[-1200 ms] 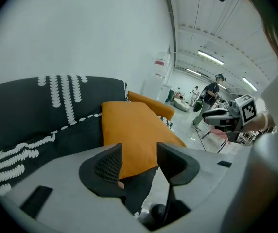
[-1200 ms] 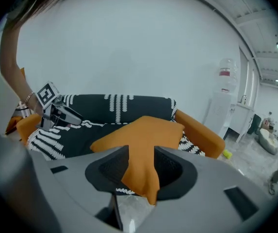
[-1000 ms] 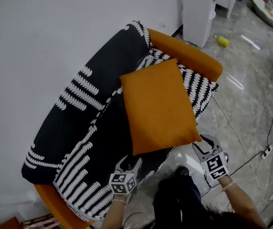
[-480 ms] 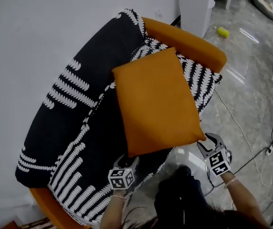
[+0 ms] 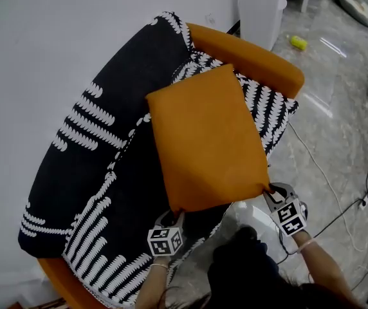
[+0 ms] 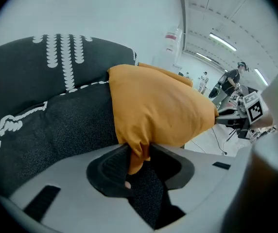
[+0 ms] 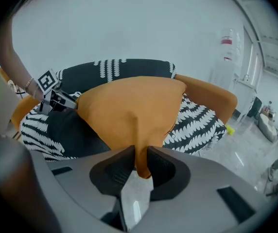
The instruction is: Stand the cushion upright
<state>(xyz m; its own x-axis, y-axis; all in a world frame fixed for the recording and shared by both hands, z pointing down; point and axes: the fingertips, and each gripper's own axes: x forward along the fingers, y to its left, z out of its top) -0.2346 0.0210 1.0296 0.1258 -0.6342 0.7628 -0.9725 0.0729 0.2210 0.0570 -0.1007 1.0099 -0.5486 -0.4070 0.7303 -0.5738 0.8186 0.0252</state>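
We hold the left gripper (image 5: 173,217) at the near left corner of the orange cushion (image 5: 206,140). Its jaws have just been closing and now clamp that corner, with the fabric bunched between the pads (image 6: 111,165). The cushion lies broad face up on the black-and-white patterned throw (image 5: 94,172) that covers the sofa (image 5: 255,63). Its near edge sits at the front of the seat. We hold the right gripper (image 5: 271,191) at the near right corner. Its jaws have likewise just been closing and now pinch that corner tip, narrowly apart, above the glossy floor (image 5: 338,127).
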